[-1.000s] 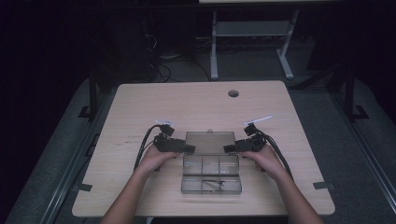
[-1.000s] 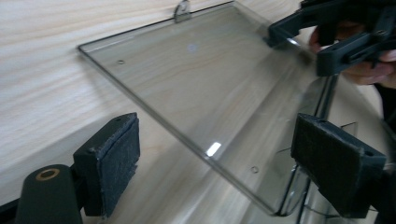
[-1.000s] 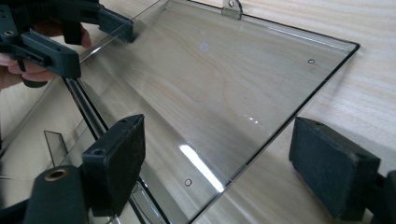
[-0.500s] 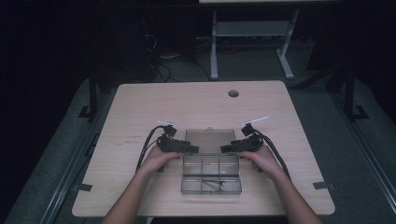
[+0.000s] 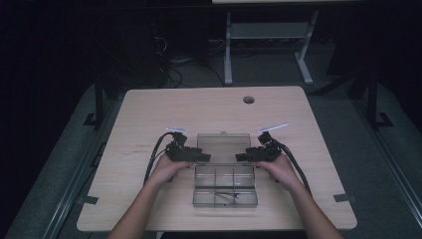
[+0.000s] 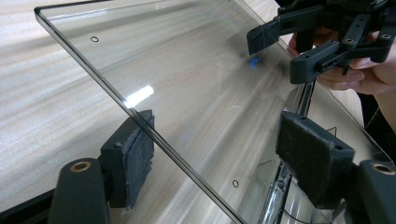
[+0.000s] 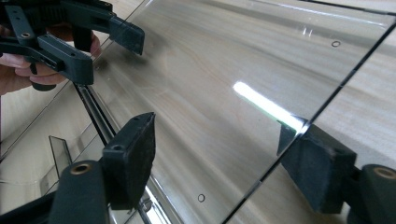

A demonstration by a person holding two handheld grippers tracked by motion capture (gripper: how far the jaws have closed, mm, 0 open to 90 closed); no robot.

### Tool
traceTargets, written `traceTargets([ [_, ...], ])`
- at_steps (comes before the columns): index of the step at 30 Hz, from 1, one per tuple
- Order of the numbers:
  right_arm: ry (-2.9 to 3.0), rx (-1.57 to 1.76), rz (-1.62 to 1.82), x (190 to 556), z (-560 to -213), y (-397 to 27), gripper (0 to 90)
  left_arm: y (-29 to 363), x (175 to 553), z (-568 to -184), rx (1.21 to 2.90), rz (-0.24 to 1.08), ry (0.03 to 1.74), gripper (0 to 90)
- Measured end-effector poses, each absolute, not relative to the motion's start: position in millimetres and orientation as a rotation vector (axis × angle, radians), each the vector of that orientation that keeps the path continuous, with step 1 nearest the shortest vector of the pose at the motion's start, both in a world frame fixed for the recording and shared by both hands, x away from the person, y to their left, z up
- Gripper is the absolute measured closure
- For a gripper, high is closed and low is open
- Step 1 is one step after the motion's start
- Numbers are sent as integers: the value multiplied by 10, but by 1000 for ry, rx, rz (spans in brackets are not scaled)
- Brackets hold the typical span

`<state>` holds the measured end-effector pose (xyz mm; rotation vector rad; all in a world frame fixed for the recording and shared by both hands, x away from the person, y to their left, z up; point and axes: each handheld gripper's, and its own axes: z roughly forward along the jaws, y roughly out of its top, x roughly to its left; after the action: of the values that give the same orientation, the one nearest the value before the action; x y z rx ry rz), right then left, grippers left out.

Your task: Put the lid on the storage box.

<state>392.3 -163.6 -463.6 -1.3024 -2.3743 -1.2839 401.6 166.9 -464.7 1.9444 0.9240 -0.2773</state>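
Dark floor and cable clutter ring a pale wood-grain counter with rounded corners and a cable hole near its far edge. At its near middle sits a clear plastic compartment box, its tray split into small cells by thin walls; something thin and dark lies in the near cells, too small to name. Its flat, glossy transparent lid is swung open on the far-side hinge. Judging by this, opening is done or nearly so, and whatever follows with the contents is not yet begun.

The left gripper straddles the lid's left edge: its jaws have just been closing, one rough foam pad close against the edge, the other standing off, so no firm clamp yet. The right gripper mirrors it on the right edge, jaws likewise just closing, the lid between them; whether its pads actually press I can't quite tell.
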Motion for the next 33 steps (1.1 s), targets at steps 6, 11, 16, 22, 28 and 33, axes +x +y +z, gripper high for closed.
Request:
traceTargets([
  [6, -2386, -1299, -1312, 3906, -4603, -1643, 337, 1689, 4007, -4604, 1931, -247, 909, 318],
  [11, -2406, -1294, -1344, 3892, -4572, -1652, 387, 1712, 3999, -4569, 1916, -224, 895, 356],
  [16, -2421, -1288, -1391, 3871, -4530, -1667, 440, 1741, 3987, -4520, 1895, -187, 881, 407],
  [22, -2439, -1275, -1447, 3849, -4488, -1682, 493, 1769, 3970, -4463, 1874, -156, 868, 449],
  [28, -2452, -1270, -1488, 3812, -4437, -1677, 537, 1812, 3960, -4397, 1850, -123, 852, 511],
  [33, -2479, -1240, -1523, 3791, -4410, -1686, 570, 1851, 3944, -4329, 1825, -94, 841, 557],
])
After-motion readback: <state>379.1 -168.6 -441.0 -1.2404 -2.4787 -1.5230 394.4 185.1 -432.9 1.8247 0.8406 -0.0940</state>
